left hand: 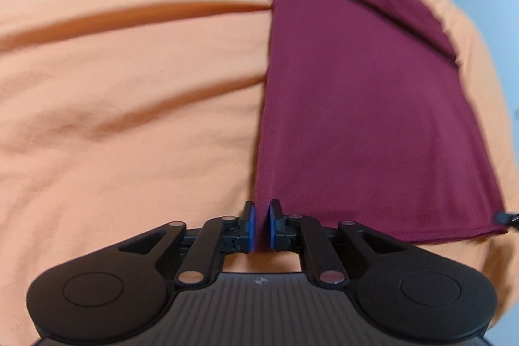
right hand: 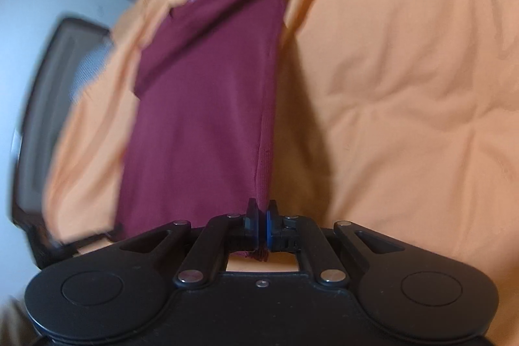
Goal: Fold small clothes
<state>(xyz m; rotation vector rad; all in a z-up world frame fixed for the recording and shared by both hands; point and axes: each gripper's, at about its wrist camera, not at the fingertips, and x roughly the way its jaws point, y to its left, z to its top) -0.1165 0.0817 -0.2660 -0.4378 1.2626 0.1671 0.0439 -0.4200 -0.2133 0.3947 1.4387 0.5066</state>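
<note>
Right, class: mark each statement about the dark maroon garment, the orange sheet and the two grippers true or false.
1. The left gripper pinches a corner of the dark maroon knit garment. True.
2. The right gripper is open with nothing in it. False: it is shut on the garment's edge.
3. The garment lies over a wrinkled orange fabric sheet. True.
4. The sheet is blue. False: it is orange.

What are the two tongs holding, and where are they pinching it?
Both tongs pinch the maroon cloth at its near edge: the left tongs on its near left corner, the right tongs on its near right corner.
</note>
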